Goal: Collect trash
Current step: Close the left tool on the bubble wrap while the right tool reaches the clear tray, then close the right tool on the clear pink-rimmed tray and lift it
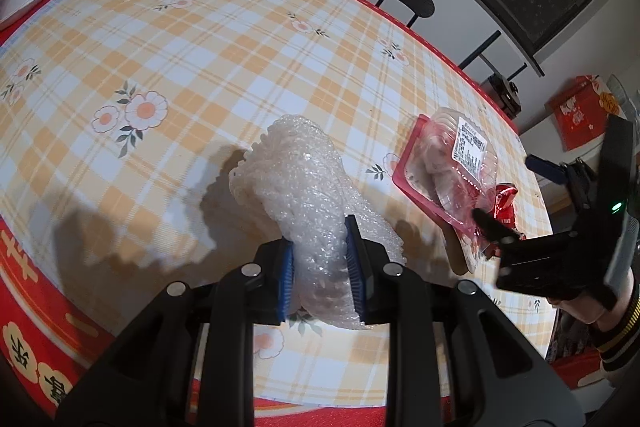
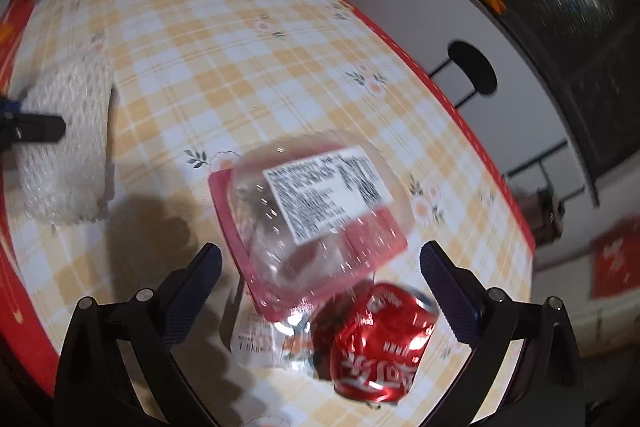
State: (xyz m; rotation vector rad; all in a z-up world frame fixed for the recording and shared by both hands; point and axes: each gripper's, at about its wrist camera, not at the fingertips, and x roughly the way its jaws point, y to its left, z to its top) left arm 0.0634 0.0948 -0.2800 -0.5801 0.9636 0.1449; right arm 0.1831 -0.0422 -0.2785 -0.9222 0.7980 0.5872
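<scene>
Bubble wrap (image 1: 304, 195) crumpled, translucent white roll

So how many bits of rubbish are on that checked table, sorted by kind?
Bubble wrap wad: 1
Clear plastic tray with label: 1
Crushed red can: 1
Clear printed wrapper: 1
Total: 4

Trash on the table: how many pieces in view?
4, possibly more hidden. Bubble wrap clamped in the left claw; clear food tray near the table's edge; crushed can beside it; crumpled clear wrapper partly under the tray.
</scene>
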